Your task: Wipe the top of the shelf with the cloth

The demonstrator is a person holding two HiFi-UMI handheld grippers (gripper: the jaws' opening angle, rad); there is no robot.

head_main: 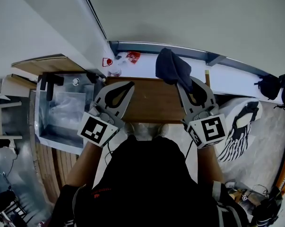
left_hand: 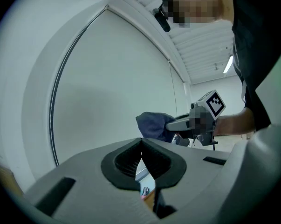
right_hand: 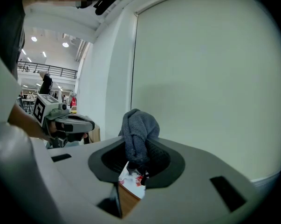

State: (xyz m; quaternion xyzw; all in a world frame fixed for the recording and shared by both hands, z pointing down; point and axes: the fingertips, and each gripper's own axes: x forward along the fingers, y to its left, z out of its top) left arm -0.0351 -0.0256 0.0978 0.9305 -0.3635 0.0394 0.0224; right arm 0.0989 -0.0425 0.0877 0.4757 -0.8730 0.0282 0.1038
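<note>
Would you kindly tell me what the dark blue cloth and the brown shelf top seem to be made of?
The dark blue-grey cloth, bunched in the right claw, looks like soft terry or microfibre: its surface is fuzzy and folds loosely. The brown shelf top looks like wood or wood-look laminate, matt, with faint lengthwise grain; which one I cannot tell.

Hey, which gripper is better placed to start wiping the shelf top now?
Right. The right gripper has its jaws shut on the cloth, which it holds by the far edge of the wooden shelf top. The left gripper is shut on nothing.
</note>
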